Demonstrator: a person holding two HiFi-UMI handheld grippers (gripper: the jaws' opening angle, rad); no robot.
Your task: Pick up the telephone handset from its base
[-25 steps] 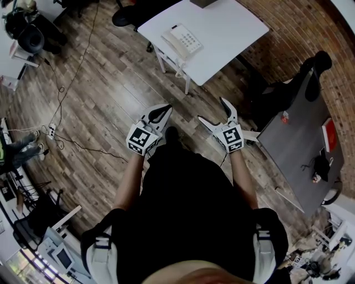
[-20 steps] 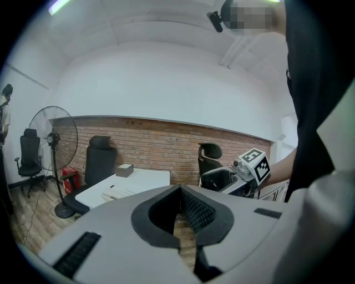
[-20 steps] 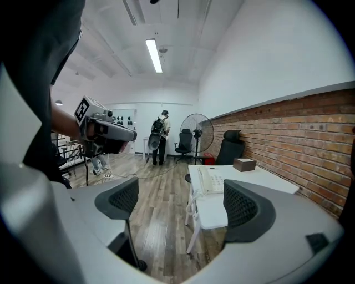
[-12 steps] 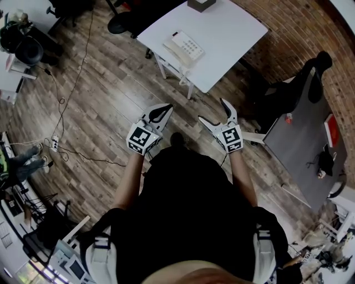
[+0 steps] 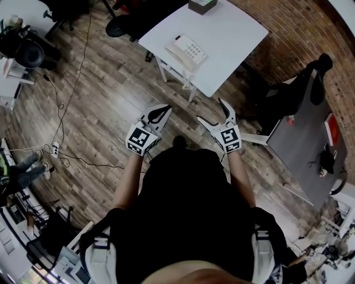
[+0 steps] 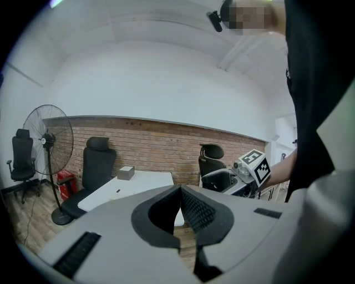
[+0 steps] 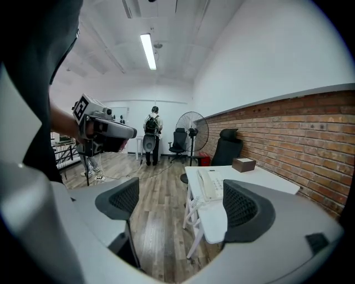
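A white telephone (image 5: pixel 186 50) with its handset (image 5: pixel 176 55) resting on the base sits near the front edge of a white table (image 5: pixel 233 33). The right gripper view also shows the telephone (image 7: pixel 209 183), with a coiled cord hanging off the table (image 7: pixel 252 186). Both grippers hang over the wooden floor, well short of the table. My left gripper (image 5: pixel 160 112) is shut, pads pressed together (image 6: pixel 180 208), holding nothing. My right gripper (image 5: pixel 212 112) stands open and empty (image 7: pixel 183 204), the phone framed between its fingers.
A small brown box (image 5: pixel 201 5) sits at the table's far end. Black office chairs (image 5: pixel 291 91) and a grey desk (image 5: pixel 305 144) stand to the right by the brick wall. Cables (image 5: pixel 66 89) trail across the floor at left. A fan (image 7: pixel 191 130) and a person (image 7: pixel 150 133) stand far off.
The table and phone have shifted slightly in the head view as the person moves. Both grippers keep the same pose, left shut and right open.
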